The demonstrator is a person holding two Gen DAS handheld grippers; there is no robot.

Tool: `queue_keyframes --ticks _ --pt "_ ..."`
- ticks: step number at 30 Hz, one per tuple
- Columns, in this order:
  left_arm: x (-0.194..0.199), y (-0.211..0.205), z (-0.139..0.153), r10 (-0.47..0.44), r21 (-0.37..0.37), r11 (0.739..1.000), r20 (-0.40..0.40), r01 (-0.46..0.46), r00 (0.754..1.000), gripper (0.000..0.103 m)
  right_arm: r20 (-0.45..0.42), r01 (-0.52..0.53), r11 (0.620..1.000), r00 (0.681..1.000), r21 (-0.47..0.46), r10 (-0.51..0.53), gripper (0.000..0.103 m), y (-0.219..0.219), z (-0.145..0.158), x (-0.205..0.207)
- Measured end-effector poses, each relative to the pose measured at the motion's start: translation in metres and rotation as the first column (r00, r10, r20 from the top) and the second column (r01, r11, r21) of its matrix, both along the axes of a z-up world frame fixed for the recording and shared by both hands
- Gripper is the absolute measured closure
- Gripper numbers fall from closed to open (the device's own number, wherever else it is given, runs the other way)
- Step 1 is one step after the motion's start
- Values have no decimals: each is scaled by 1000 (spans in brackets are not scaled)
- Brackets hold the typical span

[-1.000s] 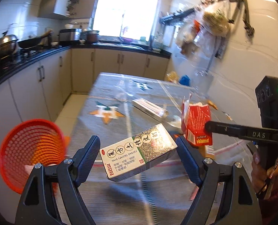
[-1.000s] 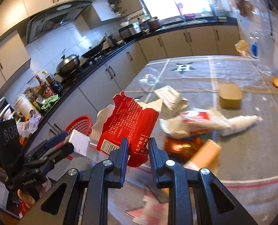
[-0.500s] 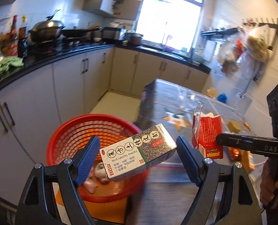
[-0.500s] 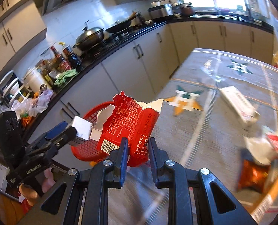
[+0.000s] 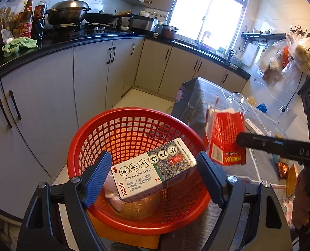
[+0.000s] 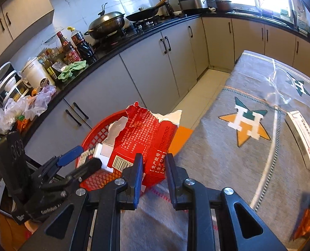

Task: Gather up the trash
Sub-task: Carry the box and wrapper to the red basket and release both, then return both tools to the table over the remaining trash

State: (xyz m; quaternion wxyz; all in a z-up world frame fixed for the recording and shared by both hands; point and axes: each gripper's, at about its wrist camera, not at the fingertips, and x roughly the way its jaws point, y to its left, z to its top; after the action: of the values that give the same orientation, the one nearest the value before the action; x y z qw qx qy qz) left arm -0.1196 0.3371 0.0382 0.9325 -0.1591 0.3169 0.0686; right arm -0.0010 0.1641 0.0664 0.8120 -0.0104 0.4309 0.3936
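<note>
My left gripper [image 5: 153, 161] is shut on a white and green medicine box [image 5: 150, 173], gripped by its two ends. It hangs tilted above the open mouth of the red mesh basket [image 5: 134, 129]. My right gripper [image 6: 153, 159] is shut on the lower part of a torn red carton [image 6: 146, 133]. That carton hangs at the table's near corner, just right of the basket [image 6: 96, 133]. The left wrist view shows the same carton [image 5: 226, 133] beside the basket rim, with a right finger [image 5: 270, 144] across it.
Pale crumpled trash [image 5: 113, 194] lies in the basket, which stands on something orange [image 6: 182, 136]. The grey-clothed table [image 6: 228, 146] carries a long white box [image 6: 301, 133], clear plastic [image 6: 280, 87] and an orange wrapper [image 6: 307, 219]. Grey cabinets [image 5: 92, 79] run along the left.
Both grippers swung left, away from the table's trash and toward the basket, each keeping its load. The basket went from the far left edge to right under the medicine box.
</note>
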Motion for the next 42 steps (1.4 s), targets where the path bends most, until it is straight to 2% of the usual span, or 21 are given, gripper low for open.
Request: queue_keyframes --ticks 10,18,20,23,31,35,42 --pt "8 -9 -7 -7 98 995 -27 10 1000 21 -1 -20 999 1000 -39 20 78 34 -10 9" --pt "12 -10 -12 -4 118 993 -41 9 999 20 -8 -27 999 1000 -31 27 77 38 -13 16" --pt "12 -10 -12 -5 119 993 -44 10 999 20 -21 -30 999 999 -20 29 67 38 -13 17" --pt "13 -12 -12 -1 124 992 -52 7 999 15 -16 -23 1000 1000 -10 23 65 37 -12 16" --pt "12 -22 -9 3 163 987 -54 6 999 14 -25 4 1000 1000 25 -3 64 18 -3 14" --pt "10 -30 -3 3 174 985 -49 5 999 14 -25 16 999 1000 36 -15 57 3 1 9" --pt "7 -43 6 -1 206 979 -40 9 999 14 -29 49 997 998 62 -47 54 -28 9 0"
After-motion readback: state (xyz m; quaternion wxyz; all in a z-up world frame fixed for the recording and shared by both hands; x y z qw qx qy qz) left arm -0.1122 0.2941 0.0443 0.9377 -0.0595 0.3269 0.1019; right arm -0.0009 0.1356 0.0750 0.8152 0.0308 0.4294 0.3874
